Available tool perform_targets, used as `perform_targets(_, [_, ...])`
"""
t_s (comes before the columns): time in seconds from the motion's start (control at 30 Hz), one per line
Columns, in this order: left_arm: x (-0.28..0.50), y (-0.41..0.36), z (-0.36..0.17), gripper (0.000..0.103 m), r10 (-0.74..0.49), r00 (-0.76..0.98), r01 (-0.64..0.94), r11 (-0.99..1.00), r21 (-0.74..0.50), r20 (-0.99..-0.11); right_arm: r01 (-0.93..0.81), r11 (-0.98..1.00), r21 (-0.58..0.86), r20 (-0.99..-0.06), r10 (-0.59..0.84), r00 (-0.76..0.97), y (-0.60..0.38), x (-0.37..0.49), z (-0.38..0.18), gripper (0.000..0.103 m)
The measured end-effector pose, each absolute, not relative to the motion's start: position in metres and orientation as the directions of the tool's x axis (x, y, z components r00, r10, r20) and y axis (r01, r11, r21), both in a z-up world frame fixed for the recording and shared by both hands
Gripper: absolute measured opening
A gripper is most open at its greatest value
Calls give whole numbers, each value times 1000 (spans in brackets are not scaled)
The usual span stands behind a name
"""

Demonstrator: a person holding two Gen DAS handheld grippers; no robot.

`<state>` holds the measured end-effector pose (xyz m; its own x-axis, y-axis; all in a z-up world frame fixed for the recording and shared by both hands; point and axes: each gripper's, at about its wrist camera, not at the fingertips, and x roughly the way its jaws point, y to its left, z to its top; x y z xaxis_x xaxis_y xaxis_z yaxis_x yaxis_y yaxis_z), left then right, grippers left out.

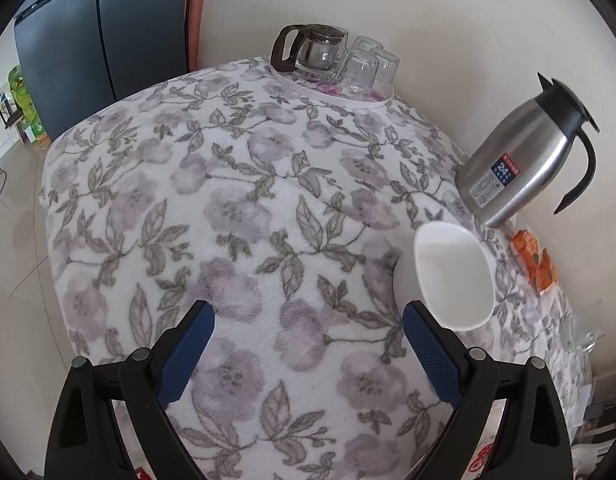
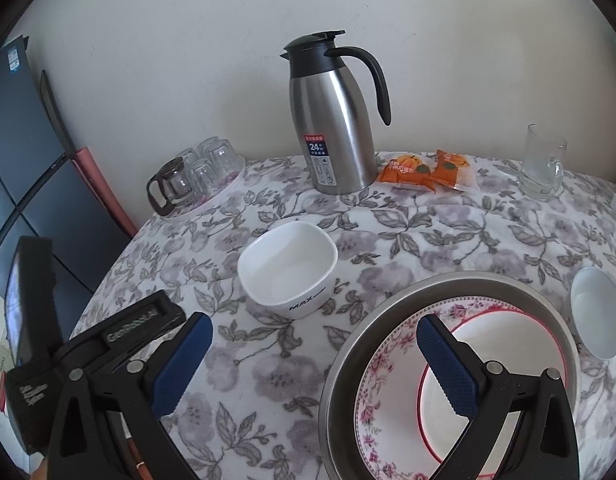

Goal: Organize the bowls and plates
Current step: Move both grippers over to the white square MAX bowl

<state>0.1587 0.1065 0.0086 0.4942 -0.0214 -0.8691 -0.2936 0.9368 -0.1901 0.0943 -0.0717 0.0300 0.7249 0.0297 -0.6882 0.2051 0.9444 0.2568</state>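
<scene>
Left hand-held gripper [image 1: 308,324]: jaws wide apart, nothing between them, over the floral tabletop [image 1: 235,216]. Right hand-held gripper [image 2: 314,334]: jaws likewise wide, empty; its right finger hangs over the plates.

Right wrist view, near to far:
- 1 metal pan [image 2: 392,304] at 5 o'clock, nearest. Inside it, 1 floral-rimmed plate [image 2: 388,376], and on that, 1 white red-rimmed plate [image 2: 504,356]. Stack count: 3 pieces.
- The left gripper's black body shows at 8 o'clock.
- 1 small white bowl [image 2: 598,314] at 3 o'clock, just beside the pan's rim; touching or not, cannot tell.
- 1 square white bowl [image 2: 288,269] at centre, upright, empty, "MAX" printed on its side, apart from the pan.
- 1 steel thermos jug [image 2: 334,120] at 12 o'clock, by the wall.
- 2 orange snack packets [image 2: 426,170] just right of the jug.
- 1 glass mug [image 2: 542,164] at 2 o'clock.
- 1 round tray [image 2: 227,184] at 10 o'clock carrying 1 glass teapot [image 2: 171,186] and inverted tumblers [image 2: 217,158]; exact number unclear in this view.

Left wrist view: square bowl at 4 o'clock just beyond the right finger; 3 tumblers countable on the tray at 12 o'clock.
</scene>
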Motion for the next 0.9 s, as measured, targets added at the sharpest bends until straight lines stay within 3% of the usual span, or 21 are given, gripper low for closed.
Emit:
perform_targets(0.3, [174, 112, 8, 95, -54, 531, -296, 923, -246, -845, 226, 934, 276, -708, 39, 705, -78, 119, 20, 103])
perform_targets(0.53, [193, 101, -6, 95, -163, 489, -231, 923, -307, -857, 237, 928, 289, -717, 46, 696, -79, 138, 6, 103])
perform_targets(0.63, [202, 95, -15, 95, -211, 466, -218, 914, -342, -859, 245, 924, 294, -718, 45, 694, -80, 146, 0, 99])
perform_targets(0.77, [211, 90, -21, 95, -224, 451, -213, 913, -348, -864, 263, 922, 285, -728, 30, 685, -82, 156, -8, 84])
perform_targets(0.9, [220, 88, -26, 95, -234, 447, -216, 908, -358, -863, 278, 922, 269, -746, 16, 666, -82, 167, -16, 77])
